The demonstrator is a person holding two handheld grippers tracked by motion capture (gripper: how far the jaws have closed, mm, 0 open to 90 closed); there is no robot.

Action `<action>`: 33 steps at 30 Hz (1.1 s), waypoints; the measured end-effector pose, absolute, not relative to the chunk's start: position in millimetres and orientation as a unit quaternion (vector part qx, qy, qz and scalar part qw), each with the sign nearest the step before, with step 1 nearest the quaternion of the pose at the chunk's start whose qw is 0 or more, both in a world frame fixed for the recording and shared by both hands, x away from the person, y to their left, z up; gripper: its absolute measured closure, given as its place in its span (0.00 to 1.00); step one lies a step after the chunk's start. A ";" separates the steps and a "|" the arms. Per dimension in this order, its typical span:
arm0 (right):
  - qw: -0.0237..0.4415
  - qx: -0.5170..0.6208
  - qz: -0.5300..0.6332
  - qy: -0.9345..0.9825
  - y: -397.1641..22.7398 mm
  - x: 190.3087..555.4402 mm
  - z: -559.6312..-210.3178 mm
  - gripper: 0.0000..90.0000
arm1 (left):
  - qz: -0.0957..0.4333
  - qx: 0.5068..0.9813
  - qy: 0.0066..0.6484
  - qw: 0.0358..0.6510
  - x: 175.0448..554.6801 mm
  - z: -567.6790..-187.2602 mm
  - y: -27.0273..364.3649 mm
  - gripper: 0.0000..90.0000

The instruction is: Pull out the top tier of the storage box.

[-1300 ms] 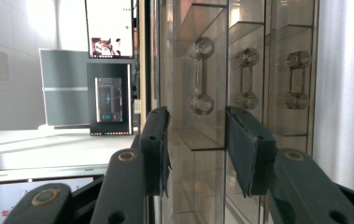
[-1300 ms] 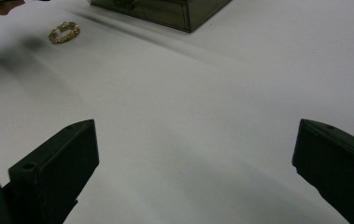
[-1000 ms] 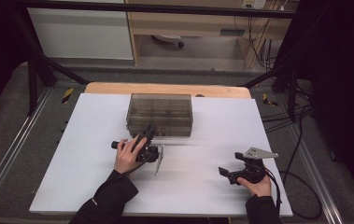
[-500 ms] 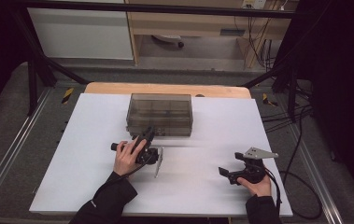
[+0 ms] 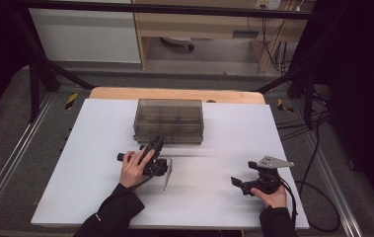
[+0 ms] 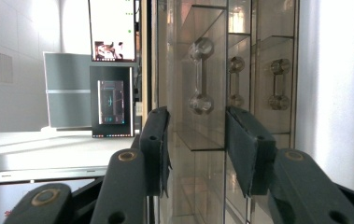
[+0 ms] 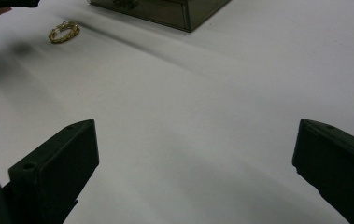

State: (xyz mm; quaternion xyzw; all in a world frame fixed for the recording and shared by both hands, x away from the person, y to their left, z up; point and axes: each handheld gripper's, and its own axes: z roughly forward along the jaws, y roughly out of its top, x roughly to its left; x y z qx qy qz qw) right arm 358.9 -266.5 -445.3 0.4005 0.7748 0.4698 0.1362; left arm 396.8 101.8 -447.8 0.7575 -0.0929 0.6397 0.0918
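Fingers of right gripper [image 7: 195, 163] gape toward gold bracelet [image 7: 64, 31].

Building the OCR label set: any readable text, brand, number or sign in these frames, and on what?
None readable.
Screens behind the clear drawer box: content too small and blurred.
Label on the shelf unit: too blurred.
Yellow-black floor markers: stripes only, no text.

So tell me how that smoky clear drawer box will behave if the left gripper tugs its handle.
The drawer box looks like thin rigid acrylic, so probably light and apt to slide on the smooth white table. Its small handle looks glossy, likely slippery.
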 end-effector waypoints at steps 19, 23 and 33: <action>0.134 0.402 0.470 0.774 -266.2 358.7 -445.2 0.01 | 0.640 0.756 -0.097 0.096 387.0 -448.4 102.5 0.67; 0.135 0.402 0.470 0.774 -266.1 358.6 -445.2 0.01 | 0.641 0.755 -0.098 0.097 385.5 -448.8 103.0 0.67; 0.136 0.401 0.470 0.774 -266.2 358.7 -445.1 0.01 | 0.640 0.756 -0.100 0.098 381.8 -449.7 104.8 0.67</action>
